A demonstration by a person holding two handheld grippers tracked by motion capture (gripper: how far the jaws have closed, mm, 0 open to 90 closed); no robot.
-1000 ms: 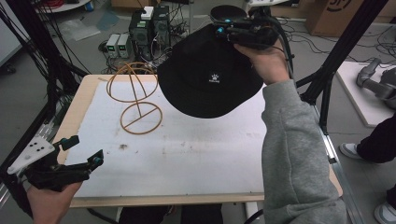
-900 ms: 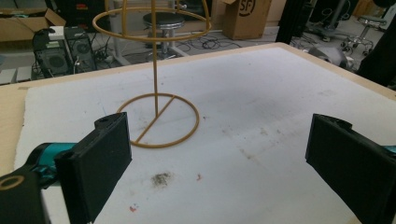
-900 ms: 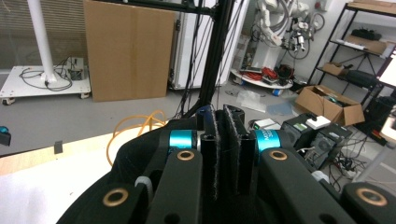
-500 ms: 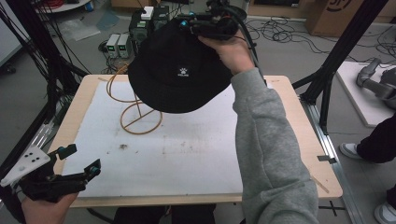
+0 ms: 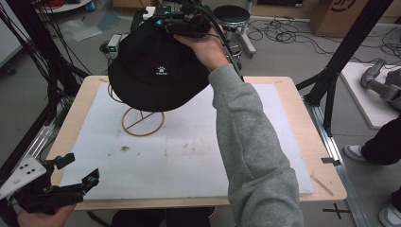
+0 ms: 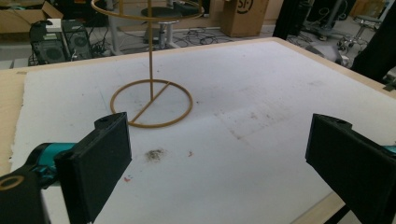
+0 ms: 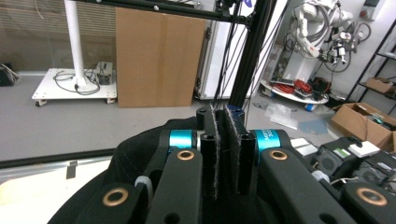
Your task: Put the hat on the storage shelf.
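A black cap [image 5: 156, 75] with a small white logo hangs over the gold wire hat stand [image 5: 143, 122], hiding the stand's top ring in the high view. My right gripper [image 5: 163, 23] is shut on the cap's back edge, held up at the table's far left. In the right gripper view the jaws [image 7: 224, 140] are pressed together on the black fabric [image 7: 135, 149]. My left gripper [image 5: 78, 170] is open and holds nothing, low at the near left corner. Its own view looks between the jaws [image 6: 219, 154] at the stand [image 6: 151, 100], which is well ahead of them.
A white sheet [image 5: 189, 156] covers the wooden table [image 5: 293, 109]. Black frame posts [image 5: 340, 56] rise on both sides. On the floor beyond are a stool [image 5: 234, 14], cables and cardboard boxes. A person's shoes [image 5: 352, 151] are at the right.
My right hand has carried the cap leftward across the back of the table, so it now covers the stand's top. The left gripper has hardly shifted.
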